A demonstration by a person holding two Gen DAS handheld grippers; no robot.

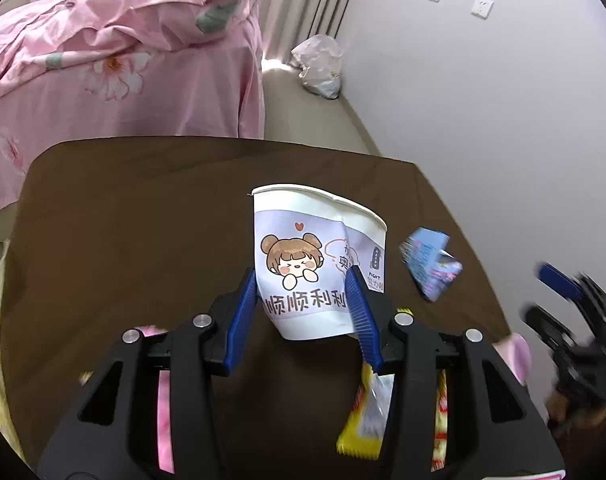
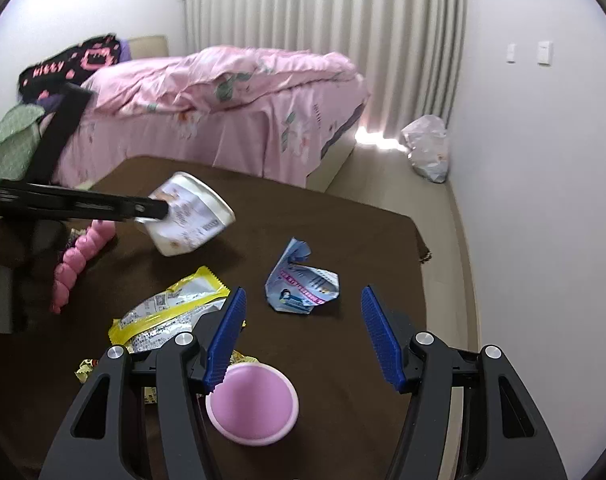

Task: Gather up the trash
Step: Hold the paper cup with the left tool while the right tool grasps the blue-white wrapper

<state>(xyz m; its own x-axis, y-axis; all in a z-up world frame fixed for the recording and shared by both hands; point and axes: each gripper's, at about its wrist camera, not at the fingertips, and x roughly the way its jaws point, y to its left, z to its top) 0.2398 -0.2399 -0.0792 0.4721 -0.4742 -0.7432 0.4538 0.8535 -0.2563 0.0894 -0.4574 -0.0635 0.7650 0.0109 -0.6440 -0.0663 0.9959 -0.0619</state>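
Observation:
My left gripper point(image 1: 301, 280) is shut on a dented white paper cup point(image 1: 317, 260) with a cartoon girl print and holds it above the brown table point(image 1: 143, 220). The cup also shows in the right wrist view point(image 2: 191, 216), tilted in the left gripper. A crumpled blue wrapper point(image 2: 299, 280) lies on the table just ahead of my open, empty right gripper point(image 2: 303, 296); it also shows in the left wrist view point(image 1: 429, 262). A yellow snack wrapper point(image 2: 171, 308) lies left of the right gripper.
A pink cup point(image 2: 253, 404) stands on the table under the right gripper. A pink knobbly toy point(image 2: 81, 256) lies at the table's left. A bed with pink bedding point(image 2: 223, 100) is behind. A plastic bag point(image 2: 427, 152) sits on the floor by the wall.

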